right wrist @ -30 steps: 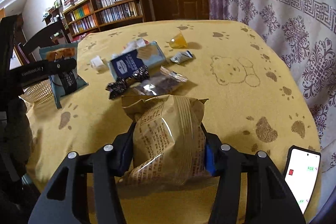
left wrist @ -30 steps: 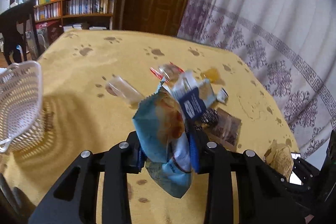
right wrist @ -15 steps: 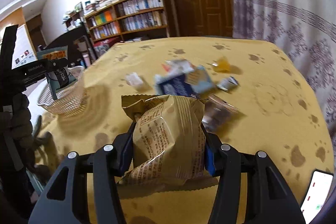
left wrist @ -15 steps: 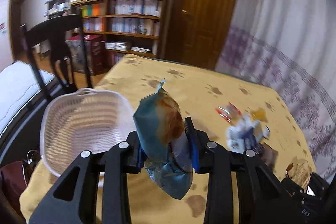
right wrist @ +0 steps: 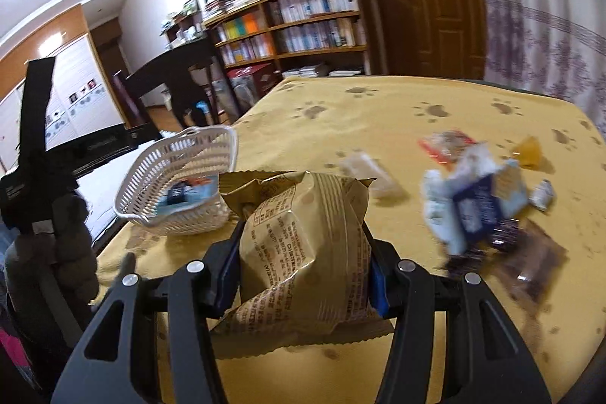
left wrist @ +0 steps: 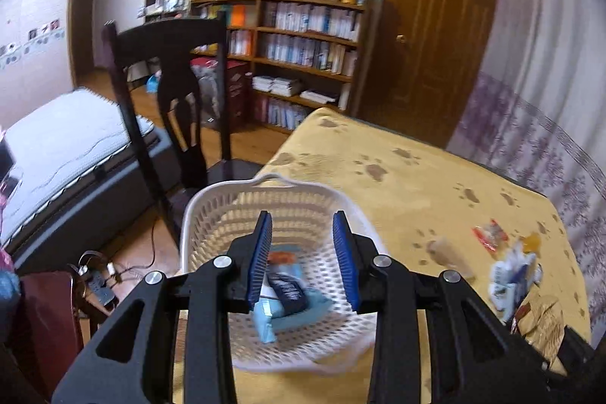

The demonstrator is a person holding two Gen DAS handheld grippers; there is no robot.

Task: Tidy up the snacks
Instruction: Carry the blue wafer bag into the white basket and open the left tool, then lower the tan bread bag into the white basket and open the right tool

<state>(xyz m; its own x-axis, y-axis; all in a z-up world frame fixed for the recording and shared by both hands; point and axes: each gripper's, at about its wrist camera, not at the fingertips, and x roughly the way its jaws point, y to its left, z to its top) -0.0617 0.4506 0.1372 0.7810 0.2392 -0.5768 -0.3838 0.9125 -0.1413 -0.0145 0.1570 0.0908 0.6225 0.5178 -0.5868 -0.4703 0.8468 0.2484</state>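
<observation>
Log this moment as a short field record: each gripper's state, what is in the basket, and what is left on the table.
left gripper: open, above the basket
right gripper: shut on tan snack bag
basket: white, at the table edge, holds a blue snack bag
table: yellow paw-print cloth
left on table: blue-and-white packets, red-edged packet, orange piece, dark packets

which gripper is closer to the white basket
Left. The left gripper hangs open right over the basket; the right gripper, holding a tan snack bag, is off to its side.
</observation>
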